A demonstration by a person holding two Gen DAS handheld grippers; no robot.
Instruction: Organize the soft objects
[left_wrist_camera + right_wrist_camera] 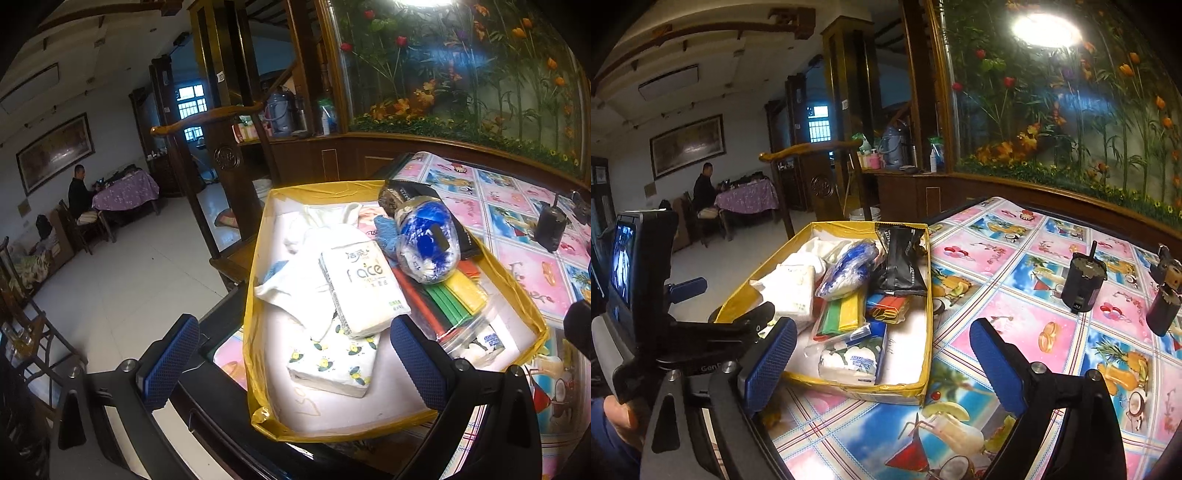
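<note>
A shallow box with a yellow rim (511,282) (857,387) stands on the table's left end and holds the soft things. Inside lie a white tissue pack (365,288), a bee-print tissue pack (332,363), a white cloth (306,266), a blue-and-white bag (428,243) (846,269), a pack of coloured strips (456,295) (842,314), a black pouch (901,262) and a bag of cotton pads (853,358). My left gripper (293,363) hovers open over the box's near end, holding nothing. My right gripper (882,363) is open and bare, in front of the box's near right corner.
A fruit-print tablecloth (1015,258) covers the table. Two dark cylinders (1084,284) (1163,306) stand at its right. The left tool's camera screen (624,266) crowds the right wrist view's left side. A wooden chair back (207,122) rises behind the box. A person (79,192) sits far off.
</note>
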